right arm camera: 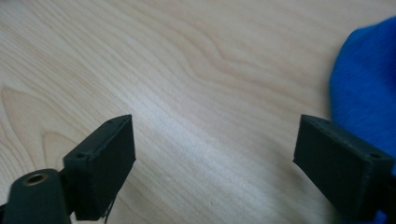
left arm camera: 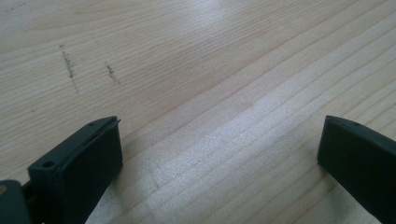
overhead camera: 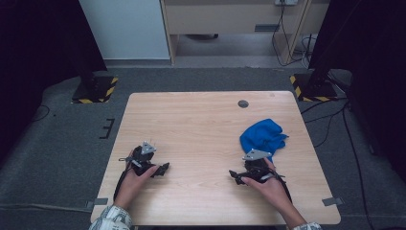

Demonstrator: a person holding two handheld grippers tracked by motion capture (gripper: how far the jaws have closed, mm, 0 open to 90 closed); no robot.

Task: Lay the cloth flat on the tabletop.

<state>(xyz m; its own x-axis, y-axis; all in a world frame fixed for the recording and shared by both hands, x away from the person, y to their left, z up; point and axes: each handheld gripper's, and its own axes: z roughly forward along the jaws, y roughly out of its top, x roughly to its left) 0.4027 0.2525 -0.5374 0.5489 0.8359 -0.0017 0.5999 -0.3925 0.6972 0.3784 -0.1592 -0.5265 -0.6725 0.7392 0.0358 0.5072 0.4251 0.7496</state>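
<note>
A crumpled blue cloth [overhead camera: 263, 136] lies on the right half of the wooden table [overhead camera: 201, 120]. My right gripper [overhead camera: 235, 175] rests low on the table just in front of the cloth, open, jaws wide apart over bare wood; in the right gripper view the blue cloth [right arm camera: 366, 98] shows beside the right jaw. My left gripper [overhead camera: 164, 168] sits on the left front part of the table, held by a hand, open with nothing between its jaws; the left gripper view [left arm camera: 219, 158] looks onto bare wood with faint dark scratch marks [left arm camera: 70, 65].
A small dark round disc [overhead camera: 243, 103] is set in the tabletop near the far edge. Black stands with yellow-black striped bases [overhead camera: 95, 88] flank the table on the grey floor. Cables [overhead camera: 330, 120] run on the floor at the right.
</note>
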